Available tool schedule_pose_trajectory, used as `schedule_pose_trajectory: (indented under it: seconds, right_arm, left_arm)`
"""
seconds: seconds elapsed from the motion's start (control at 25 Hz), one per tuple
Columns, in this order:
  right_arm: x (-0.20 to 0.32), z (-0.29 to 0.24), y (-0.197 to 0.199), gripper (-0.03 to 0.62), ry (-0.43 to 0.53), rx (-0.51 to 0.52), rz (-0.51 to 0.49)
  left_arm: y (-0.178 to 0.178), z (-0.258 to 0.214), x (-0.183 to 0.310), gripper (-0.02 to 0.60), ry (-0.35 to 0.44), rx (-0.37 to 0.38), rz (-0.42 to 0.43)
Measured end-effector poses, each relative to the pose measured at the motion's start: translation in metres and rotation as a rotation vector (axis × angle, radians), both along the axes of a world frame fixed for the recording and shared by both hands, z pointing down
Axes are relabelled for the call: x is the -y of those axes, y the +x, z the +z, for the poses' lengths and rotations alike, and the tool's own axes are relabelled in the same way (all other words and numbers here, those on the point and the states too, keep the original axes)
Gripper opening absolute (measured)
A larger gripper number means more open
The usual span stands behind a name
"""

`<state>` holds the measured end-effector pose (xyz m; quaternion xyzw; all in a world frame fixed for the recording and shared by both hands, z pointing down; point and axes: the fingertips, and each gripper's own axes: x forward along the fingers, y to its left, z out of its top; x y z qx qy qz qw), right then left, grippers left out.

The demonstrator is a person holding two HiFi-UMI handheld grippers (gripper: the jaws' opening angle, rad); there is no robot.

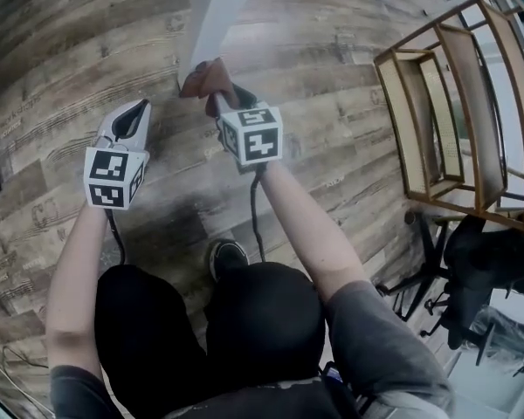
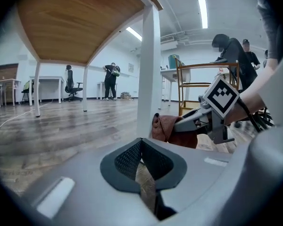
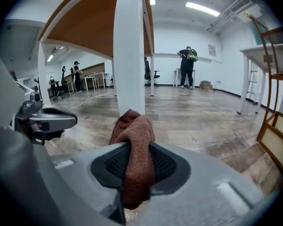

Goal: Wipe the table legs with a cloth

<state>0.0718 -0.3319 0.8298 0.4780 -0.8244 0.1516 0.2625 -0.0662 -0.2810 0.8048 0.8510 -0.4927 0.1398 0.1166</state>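
A white table leg rises from the wood floor; it also stands in the left gripper view and close ahead in the right gripper view. A reddish-brown cloth is bunched against the foot of the leg. My right gripper is shut on the cloth, whose top touches the leg. The left gripper hovers a little to the left of the leg, jaws shut with nothing in them. From there I see the cloth and the right gripper.
A wooden rack stands to the right, with a black office chair near it. My shoe is on the floor below the grippers. Other white table legs and people are far off.
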Motion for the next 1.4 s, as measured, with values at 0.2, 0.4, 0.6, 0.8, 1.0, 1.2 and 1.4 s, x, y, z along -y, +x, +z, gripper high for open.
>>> schedule_pose_trajectory:
  seconds: [0.2, 0.4, 0.6, 0.8, 1.0, 1.2, 1.4]
  right_arm:
    - [-0.008, 0.043, 0.001, 0.084, -0.098, -0.072, -0.011]
    - [-0.015, 0.069, 0.004, 0.084, -0.161, -0.067, -0.019]
    - [-0.019, 0.07, 0.022, 0.084, -0.171, -0.051, 0.031]
    - [-0.01, 0.019, 0.048, 0.084, -0.074, 0.005, 0.114]
    - [0.017, -0.118, 0.069, 0.084, 0.223, 0.048, 0.173]
    - [0.036, -0.286, 0.045, 0.084, 0.52, 0.083, 0.071]
    - [0.029, -0.405, 0.026, 0.084, 0.717, 0.07, 0.019]
  left_arm:
    - [0.011, 0.015, -0.011, 0.018, -0.036, 0.011, 0.062]
    - [0.006, 0.011, -0.009, 0.018, -0.025, 0.011, 0.037]
    - [0.001, 0.003, -0.006, 0.018, -0.01, 0.012, 0.029]
    - [-0.021, -0.028, 0.015, 0.018, 0.02, 0.015, -0.048]
    - [-0.033, -0.103, 0.036, 0.018, 0.095, 0.006, -0.078]
    - [-0.016, -0.208, 0.052, 0.018, 0.229, -0.018, -0.017]
    - [0.006, -0.29, 0.05, 0.018, 0.325, -0.039, 0.045]
